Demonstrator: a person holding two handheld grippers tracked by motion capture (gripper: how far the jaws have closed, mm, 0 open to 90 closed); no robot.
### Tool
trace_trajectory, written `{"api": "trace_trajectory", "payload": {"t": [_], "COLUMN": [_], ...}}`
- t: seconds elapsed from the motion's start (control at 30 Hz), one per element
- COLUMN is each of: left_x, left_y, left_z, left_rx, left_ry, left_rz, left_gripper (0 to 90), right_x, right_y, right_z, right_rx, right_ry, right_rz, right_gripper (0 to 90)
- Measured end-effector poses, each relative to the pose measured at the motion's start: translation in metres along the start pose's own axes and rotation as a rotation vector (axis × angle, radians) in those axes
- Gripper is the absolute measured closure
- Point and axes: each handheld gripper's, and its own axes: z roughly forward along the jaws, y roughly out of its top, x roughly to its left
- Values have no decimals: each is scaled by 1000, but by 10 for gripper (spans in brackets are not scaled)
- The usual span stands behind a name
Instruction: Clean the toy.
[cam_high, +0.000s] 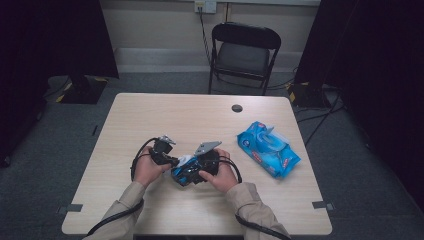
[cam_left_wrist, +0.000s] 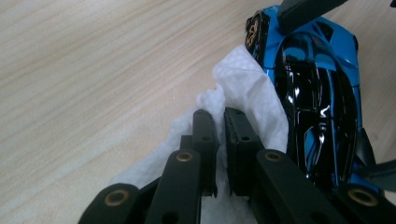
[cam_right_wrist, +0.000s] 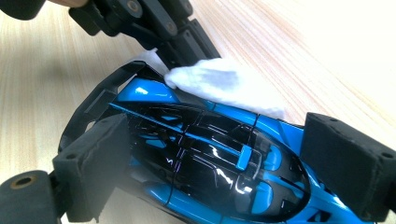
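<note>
The right gripper (cam_right_wrist: 224, 154) holds a blue and black toy car (cam_right_wrist: 210, 163) across its body, one pad on each side. Just beside it, the left gripper (cam_left_wrist: 219, 135) has its jaws nearly together on a white wipe (cam_left_wrist: 247, 88), and the wipe lies against the side of the car. Both are low over a pale wooden table (cam_high: 165, 112) with fine grain. Further to the right of the grippers lies a blue pack of wipes (cam_high: 268, 149). Behind the table stands a black folding chair (cam_high: 243, 52) on grey carpet, with dark curtains at both sides.
</note>
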Motion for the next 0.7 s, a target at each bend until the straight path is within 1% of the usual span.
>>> {"api": "trace_trajectory", "payload": {"t": [0.1,0.13,0.17,0.47,0.57,0.7], "left_x": [1,2,2,3,4,6], "left_y": [-4,-5,-7,-15,-19,-23], "left_z": [-3,-4,-5,-12,-16,-19], "left_rx": [-1,2,-3,-1,7,4], "left_ry": [-7,-7,-8,-2,-3,-2], "left_rz": [-13,-7,-16,-6,-6,-9], "left_gripper": [839,839,838,839,839,839], "right_x": [0,0,0,0,0,0], "right_y": [0,0,0,0,0,0], "right_z": [0,0,0,0,0,0], "right_rx": [0,0,1,1,2,1], "right_ry": [0,0,0,0,0,0], "right_rz": [0,0,1,-3,-3,-3], "right_gripper": [79,79,79,79,79,79]}}
